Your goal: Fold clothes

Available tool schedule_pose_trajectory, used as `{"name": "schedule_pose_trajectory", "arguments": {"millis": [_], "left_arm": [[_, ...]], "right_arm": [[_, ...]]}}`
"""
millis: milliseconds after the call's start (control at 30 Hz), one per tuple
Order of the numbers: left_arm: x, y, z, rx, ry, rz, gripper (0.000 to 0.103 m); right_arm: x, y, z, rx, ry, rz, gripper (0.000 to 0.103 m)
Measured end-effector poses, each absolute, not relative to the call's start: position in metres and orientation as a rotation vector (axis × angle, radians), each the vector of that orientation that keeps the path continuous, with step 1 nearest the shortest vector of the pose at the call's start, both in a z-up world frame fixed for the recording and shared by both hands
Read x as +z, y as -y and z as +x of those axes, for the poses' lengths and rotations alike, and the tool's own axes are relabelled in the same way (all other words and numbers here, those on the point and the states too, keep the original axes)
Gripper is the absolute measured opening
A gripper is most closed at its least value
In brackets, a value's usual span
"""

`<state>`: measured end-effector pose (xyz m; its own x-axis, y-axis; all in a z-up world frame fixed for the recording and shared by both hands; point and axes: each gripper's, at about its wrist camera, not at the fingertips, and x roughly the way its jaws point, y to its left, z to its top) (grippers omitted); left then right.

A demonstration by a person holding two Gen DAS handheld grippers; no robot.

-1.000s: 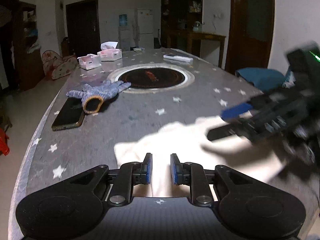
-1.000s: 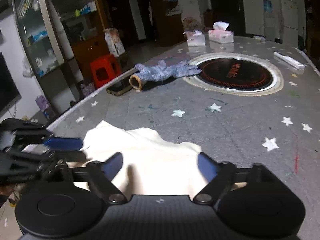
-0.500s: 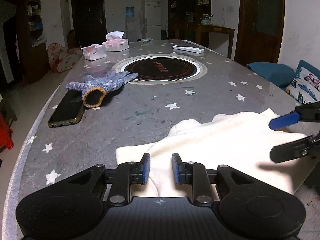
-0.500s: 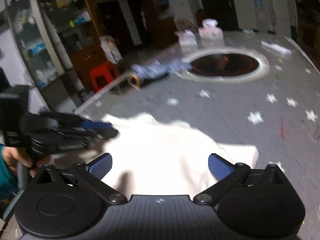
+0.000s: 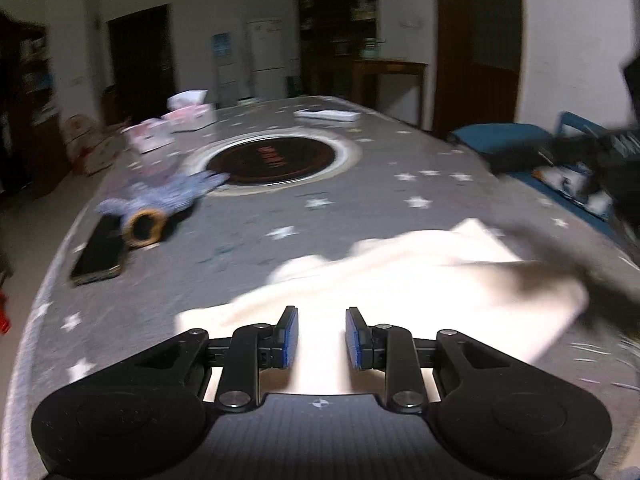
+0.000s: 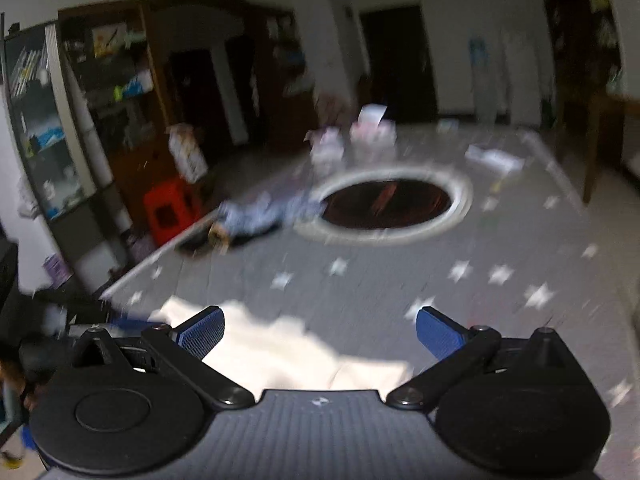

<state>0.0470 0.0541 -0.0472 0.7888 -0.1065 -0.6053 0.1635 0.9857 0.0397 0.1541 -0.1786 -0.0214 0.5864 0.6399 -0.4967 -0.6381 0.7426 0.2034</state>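
- Left wrist view: left gripper (image 5: 318, 338) spread slightly over cream cloth (image 5: 400, 280) lying on counter (image 5: 360, 208).
- Right gripper (image 6: 320, 330) spread wide.
- Best pinching one edge layer before lifting.

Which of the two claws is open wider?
The right claw. Its blue pads stand far apart over the cream garment, while the left claw leaves only a narrow gap.

The right gripper (image 6: 319, 334), wide open, now sits higher and farther back, so less of the cloth (image 6: 280, 354) shows between its fingers. The left gripper (image 5: 321, 338) stands slightly wider over the cloth.
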Motion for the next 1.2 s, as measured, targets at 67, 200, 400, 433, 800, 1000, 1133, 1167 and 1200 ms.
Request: {"name": "schedule_pose_trajectory", "arguments": {"millis": [67, 200, 400, 433, 800, 1000, 1133, 1167, 1200], "left_arm": [[-0.047, -0.04, 0.049, -0.185, -0.637, 0.103, 0.028], [-0.045, -0.012, 0.055, -0.257, -0.633, 0.097, 0.028], [-0.048, 0.035, 0.054, -0.406, -0.629, 0.128, 0.027], [-0.051, 0.042, 0.051, -0.422, -0.63, 0.153, 0.027], [-0.051, 0.062, 0.035, -0.471, -0.598, 0.221, 0.028], [-0.064, 0.07, 0.033, -0.475, -0.611, 0.224, 0.029], [-0.064, 0.068, 0.029, -0.475, -0.61, 0.205, 0.033], [-0.061, 0.063, 0.025, -0.463, -0.602, 0.191, 0.034], [-0.058, 0.058, 0.02, -0.451, -0.595, 0.177, 0.035]], "right_arm": [[-0.015, 0.183, 0.156, 0.724, -0.558, 0.001, 0.103], [-0.006, 0.185, 0.164, 0.7, -0.574, -0.013, 0.103], [-0.009, 0.19, 0.165, 0.648, -0.582, -0.029, 0.103], [-0.012, 0.191, 0.166, 0.639, -0.589, -0.036, 0.103], [-0.059, 0.178, 0.178, 0.589, -0.69, -0.207, 0.103], [-0.077, 0.169, 0.187, 0.546, -0.716, -0.303, 0.103], [-0.084, 0.167, 0.187, 0.552, -0.704, -0.319, 0.103], [-0.084, 0.167, 0.187, 0.55, -0.7, -0.321, 0.103], [-0.082, 0.166, 0.186, 0.545, -0.696, -0.325, 0.103]]}}
